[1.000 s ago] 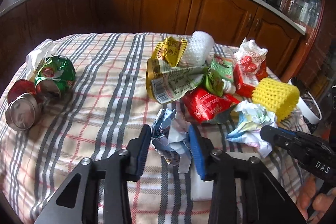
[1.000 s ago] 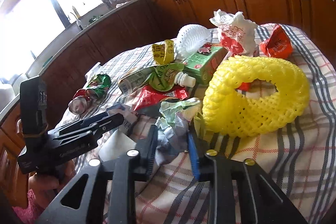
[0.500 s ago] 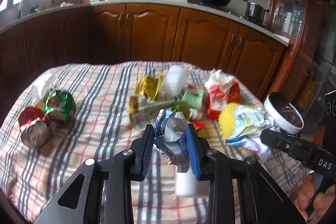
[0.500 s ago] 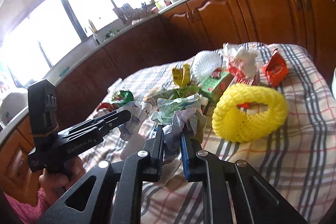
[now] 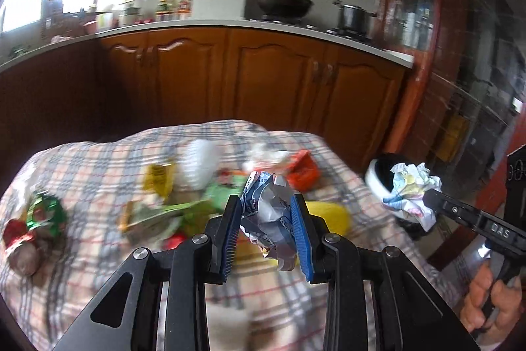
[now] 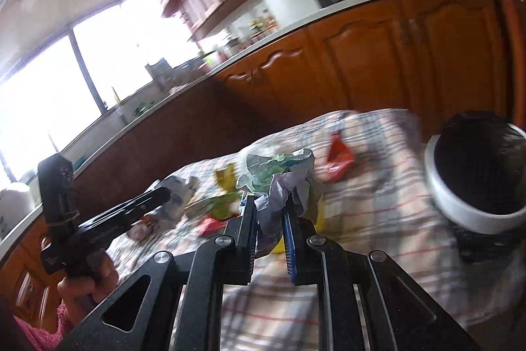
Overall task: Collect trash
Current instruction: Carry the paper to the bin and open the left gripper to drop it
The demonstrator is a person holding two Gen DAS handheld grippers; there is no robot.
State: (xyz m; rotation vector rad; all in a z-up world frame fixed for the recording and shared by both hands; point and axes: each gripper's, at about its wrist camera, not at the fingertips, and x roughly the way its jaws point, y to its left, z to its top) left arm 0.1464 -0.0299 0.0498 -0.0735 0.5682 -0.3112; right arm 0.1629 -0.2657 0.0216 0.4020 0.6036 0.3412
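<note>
My left gripper (image 5: pixel 266 219) is shut on a crumpled silver-and-blue wrapper (image 5: pixel 268 213), held up above the checked tablecloth (image 5: pixel 98 160). My right gripper (image 6: pixel 269 216) is shut on a crumpled wad of pale paper with green print (image 6: pixel 282 176); in the left wrist view that wad (image 5: pixel 412 193) hangs in front of the bin. A white-rimmed bin with a black liner (image 6: pixel 473 173) stands beside the table's right edge; it also shows in the left wrist view as the bin (image 5: pixel 378 176). The right gripper is closer to it than the left.
Trash lies blurred on the cloth: crushed cans (image 5: pixel 36 219) at the left, a yellow foam net (image 5: pixel 328 214), a red packet (image 5: pixel 302 168), a white foam net (image 5: pixel 200 160), a green carton (image 5: pixel 164 209). Brown kitchen cabinets (image 5: pixel 263 78) run behind the table. A hand (image 5: pixel 490 298) grips the right tool.
Both grippers lifted their crumpled pieces off the cloth and swung to the right, towards the bin. The bin has come into the right wrist view. The grips on both pieces have held.
</note>
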